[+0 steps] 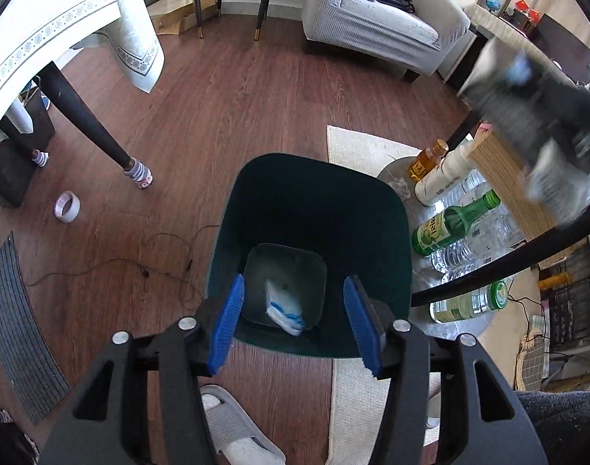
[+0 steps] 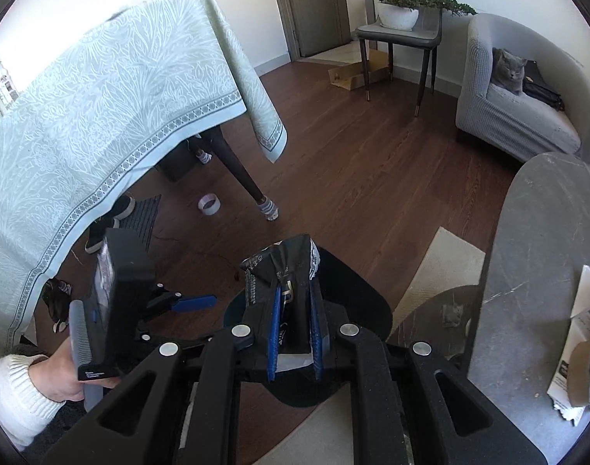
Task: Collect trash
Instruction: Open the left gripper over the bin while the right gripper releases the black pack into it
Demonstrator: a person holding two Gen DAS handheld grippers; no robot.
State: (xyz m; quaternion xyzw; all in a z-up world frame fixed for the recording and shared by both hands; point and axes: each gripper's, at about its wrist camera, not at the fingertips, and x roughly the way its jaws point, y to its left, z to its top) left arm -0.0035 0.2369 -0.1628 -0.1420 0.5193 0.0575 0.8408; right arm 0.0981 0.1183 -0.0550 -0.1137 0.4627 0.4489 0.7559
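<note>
- Wood-floor living room, dark green bin (image 1: 314, 209) on floor beside low round table (image 1: 465, 321).
- Right gripper (image 2: 295, 333) clamped on black wrapper (image 2: 283, 271), above bin's near rim.
- Left gripper (image 1: 291, 310) parted, empty, over bin; white-blue wrapper (image 1: 283, 306) at bottom.
- Risk: wrapper released early could catch the rim and land on floor.

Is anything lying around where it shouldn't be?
Yes. A roll of tape lies loose on the wooden floor, with a thin wire trailing nearby. Bottles lie tipped on their sides on the low round table beside the dark green bin.
</note>
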